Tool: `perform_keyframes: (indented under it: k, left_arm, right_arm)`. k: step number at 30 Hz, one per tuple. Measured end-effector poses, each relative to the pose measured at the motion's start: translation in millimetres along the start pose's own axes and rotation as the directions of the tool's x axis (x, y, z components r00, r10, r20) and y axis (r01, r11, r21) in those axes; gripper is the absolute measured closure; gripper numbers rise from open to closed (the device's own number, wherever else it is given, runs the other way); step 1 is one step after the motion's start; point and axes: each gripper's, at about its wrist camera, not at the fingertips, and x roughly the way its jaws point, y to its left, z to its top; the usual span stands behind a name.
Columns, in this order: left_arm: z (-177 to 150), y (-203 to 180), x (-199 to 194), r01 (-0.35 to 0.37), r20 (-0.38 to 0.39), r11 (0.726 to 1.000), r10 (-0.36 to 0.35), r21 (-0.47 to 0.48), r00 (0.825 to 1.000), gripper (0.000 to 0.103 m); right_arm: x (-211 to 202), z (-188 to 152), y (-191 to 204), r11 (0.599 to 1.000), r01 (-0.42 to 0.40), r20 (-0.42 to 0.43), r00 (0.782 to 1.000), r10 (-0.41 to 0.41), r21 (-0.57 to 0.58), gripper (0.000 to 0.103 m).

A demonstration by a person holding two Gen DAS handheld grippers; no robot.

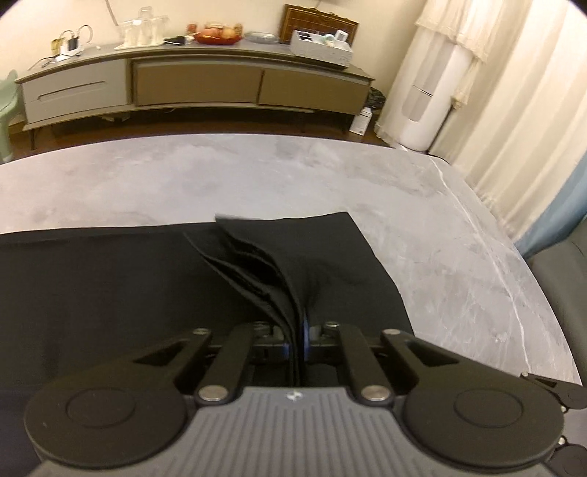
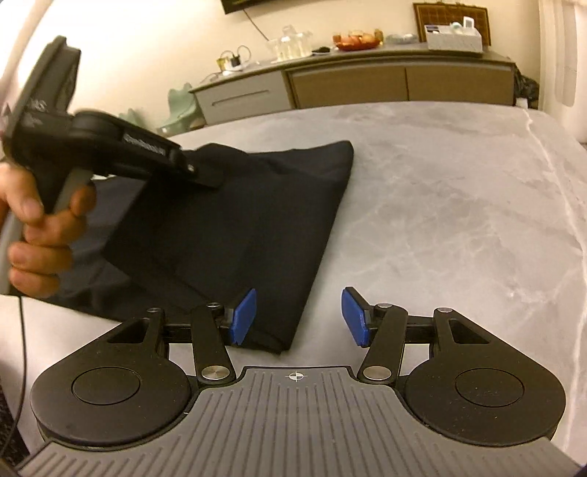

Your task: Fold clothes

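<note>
I'm seeing the cloth (image 2: 238, 220) lying on the table (image 2: 440, 201), running ahead-left of my right fingers (image 2: 244, 315); the sideboard (image 1: 198, 84) is standing beyond.

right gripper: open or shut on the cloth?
Open. The right gripper has its blue pads spread apart, empty, over the black garment edge.

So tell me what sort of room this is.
Most likely a home living room. A long low sideboard along the wall carries a fruit bowl and glassware, pale curtains hang at the right, and the black garment lies on a grey marble-look table.
</note>
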Motion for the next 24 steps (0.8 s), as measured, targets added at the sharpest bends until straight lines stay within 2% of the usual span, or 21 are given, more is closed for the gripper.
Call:
perform_keyframes:
  k: [2, 3, 4, 7, 9, 10, 12, 15, 16, 18, 19, 20, 22, 24]
  left_arm:
    - [-12, 3, 8, -0.049, -0.058, 0.998, 0.051, 0.029, 0.997, 0.096]
    - [-18, 5, 14, -0.083, -0.080, 0.996, 0.086, 0.039, 0.993, 0.092]
    - [-23, 7, 22, -0.119, -0.097, 0.992, 0.123, 0.046, 0.988, 0.082]
    - [-27, 16, 17, -0.158, -0.068, 0.987, 0.158, -0.002, 0.985, 0.065]
    - [-29, 16, 1, -0.188, -0.015, 0.982, 0.187, -0.015, 0.982, 0.057]
    - [-31, 16, -8, -0.201, 0.021, 0.979, 0.201, -0.019, 0.979, 0.055]
    - [-37, 11, -13, -0.197, 0.032, 0.980, 0.196, 0.015, 0.980, 0.055]
    - [-45, 13, 4, -0.215, -0.052, 0.974, 0.220, 0.076, 0.974, 0.051]
    - [-43, 15, 4, -0.235, -0.069, 0.969, 0.241, 0.081, 0.968, 0.054]
    - [-34, 18, -14, -0.227, -0.036, 0.973, 0.229, 0.045, 0.973, 0.054]
    - [-28, 12, -23, -0.206, -0.007, 0.977, 0.207, 0.048, 0.978, 0.048]
    - [-22, 4, -32, -0.185, 0.022, 0.981, 0.184, 0.061, 0.983, 0.045]
    - [-7, -16, -44, -0.136, 0.066, 0.986, 0.130, 0.095, 0.989, 0.024]
    - [9, -41, -37, -0.055, 0.047, 0.988, 0.048, 0.141, 0.998, 0.019]
  right_arm:
    - [7, 4, 4, 1.000, 0.018, -0.010, 1.000, -0.018, -0.022, 0.045]
    - [11, 5, 7, 0.999, 0.025, -0.019, 0.999, -0.026, -0.035, 0.044]
    - [14, 6, 10, 0.998, 0.031, -0.028, 0.999, -0.033, -0.047, 0.044]
    - [22, 7, 20, 0.997, 0.033, -0.044, 0.998, -0.036, -0.067, 0.044]
    - [22, 7, 27, 0.996, 0.037, -0.040, 0.998, -0.040, -0.086, 0.044]
    - [21, 7, 30, 0.995, 0.039, -0.035, 0.998, -0.042, -0.096, 0.044]
    - [21, 5, 35, 0.993, 0.046, -0.030, 0.998, -0.050, -0.112, 0.044]
    - [28, 1, 39, 0.989, 0.059, -0.035, 0.997, -0.065, -0.134, 0.046]
    - [30, -1, 41, 0.986, 0.066, -0.032, 0.997, -0.071, -0.152, 0.047]
    - [31, -2, 47, 0.978, 0.087, -0.014, 0.996, -0.092, -0.188, 0.065]
    - [30, -2, 51, 0.973, 0.101, -0.001, 0.995, -0.104, -0.207, 0.077]
    - [29, -2, 55, 0.967, 0.116, 0.012, 0.993, -0.116, -0.225, 0.095]
    - [25, -3, 65, 0.946, 0.160, 0.054, 0.987, -0.151, -0.280, 0.097]
    - [21, -7, 80, 0.913, 0.213, 0.104, 0.977, -0.188, -0.348, 0.098]
